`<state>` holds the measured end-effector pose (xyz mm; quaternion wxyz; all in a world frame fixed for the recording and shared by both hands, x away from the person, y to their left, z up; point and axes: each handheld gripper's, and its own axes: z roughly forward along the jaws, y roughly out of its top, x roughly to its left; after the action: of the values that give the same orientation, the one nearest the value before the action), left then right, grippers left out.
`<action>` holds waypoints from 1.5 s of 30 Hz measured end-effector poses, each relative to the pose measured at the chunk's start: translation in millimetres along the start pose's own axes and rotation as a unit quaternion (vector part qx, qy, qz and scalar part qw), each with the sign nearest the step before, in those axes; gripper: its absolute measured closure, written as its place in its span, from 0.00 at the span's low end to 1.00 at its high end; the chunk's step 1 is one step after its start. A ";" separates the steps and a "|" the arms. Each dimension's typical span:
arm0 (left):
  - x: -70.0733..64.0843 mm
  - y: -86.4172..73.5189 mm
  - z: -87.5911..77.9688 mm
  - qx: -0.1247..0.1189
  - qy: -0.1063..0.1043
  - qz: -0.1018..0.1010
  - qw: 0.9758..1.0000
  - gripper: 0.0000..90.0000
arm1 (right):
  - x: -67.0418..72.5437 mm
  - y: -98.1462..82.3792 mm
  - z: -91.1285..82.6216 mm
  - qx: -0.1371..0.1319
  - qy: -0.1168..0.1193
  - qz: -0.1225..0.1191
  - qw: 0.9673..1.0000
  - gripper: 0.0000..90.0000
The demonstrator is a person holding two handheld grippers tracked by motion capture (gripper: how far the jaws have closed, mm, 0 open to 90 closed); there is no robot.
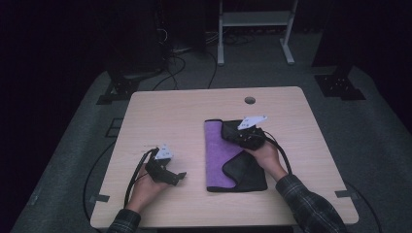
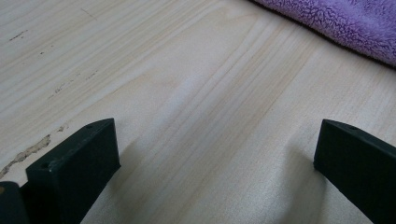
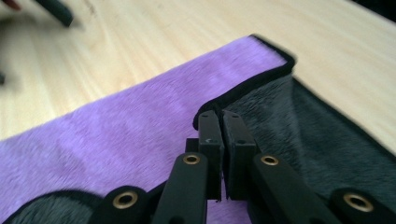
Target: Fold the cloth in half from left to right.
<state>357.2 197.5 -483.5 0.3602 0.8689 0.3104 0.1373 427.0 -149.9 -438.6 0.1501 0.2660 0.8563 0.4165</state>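
Purple-and-grey cloth (image 1: 233,158) lies on the surface (image 1: 170,111). The right hand-held gripper (image 3: 219,116) pinches its folded-over far corner; lift gently, keeping the hem trapped. Left of the cloth, the left hand-held gripper (image 2: 215,149) waits, spread and empty.

Purple cloth (image 1: 217,154) with grey reverse and black edging, pale wood-grain table (image 1: 160,116), plaid sleeve (image 1: 311,206)

A dim lab: a bare wooden table (image 1: 170,111) on grey carpet, trailing floor cables (image 1: 175,63), metal stands (image 1: 255,29).
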 end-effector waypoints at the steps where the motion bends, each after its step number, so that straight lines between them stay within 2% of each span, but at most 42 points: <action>1: 0.1 0.0 0.0 0.000 0.000 0.001 1.000 0.00 | -2.4 1.3 -1.3 -0.003 -0.004 0.005 1.000 0.96; 6: 0.1 0.0 0.1 -0.001 0.001 0.001 1.000 0.00 | -16.0 5.7 -5.5 -0.013 -0.024 0.022 0.999 0.96; 10: 0.1 0.0 0.1 -0.001 0.001 0.001 1.000 0.00 | -26.4 6.7 -10.1 -0.019 -0.033 0.027 0.999 0.96; 16: 0.0 -0.1 0.1 -0.001 0.001 -0.001 1.000 0.00 | -45.6 6.8 -18.3 -0.027 -0.054 0.051 0.997 0.96; 22: 0.2 -0.1 0.1 -0.001 0.003 -0.002 1.000 0.00 | -65.6 -2.1 -17.1 -0.026 -0.081 0.077 0.993 0.97; 29: 0.2 -0.1 0.0 0.000 0.005 -0.003 1.000 0.00 | -86.4 -15.5 -15.1 -0.022 -0.115 0.106 0.987 0.97; 35: 0.1 -0.2 -0.1 0.000 0.005 -0.004 1.000 0.00 | -98.8 -11.5 -12.7 0.001 -0.152 0.100 0.983 0.97; 38: 0.0 -0.2 -0.1 0.000 0.006 -0.004 1.000 0.00 | -104.9 -15.9 -8.6 0.012 -0.162 0.107 0.981 0.97; 42: -0.1 -0.2 -0.1 0.000 0.006 -0.004 1.000 0.00 | -111.5 -28.6 2.7 0.038 -0.166 0.116 0.979 0.97; 45: 0.0 -0.2 -0.1 0.000 0.005 -0.004 1.000 0.00 | -113.7 -34.4 10.7 0.051 -0.169 0.111 0.978 0.97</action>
<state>357.0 197.7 -483.5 0.3592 0.8667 0.3161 0.1406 513.3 -226.7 -468.4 0.2317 0.4338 0.8037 0.3349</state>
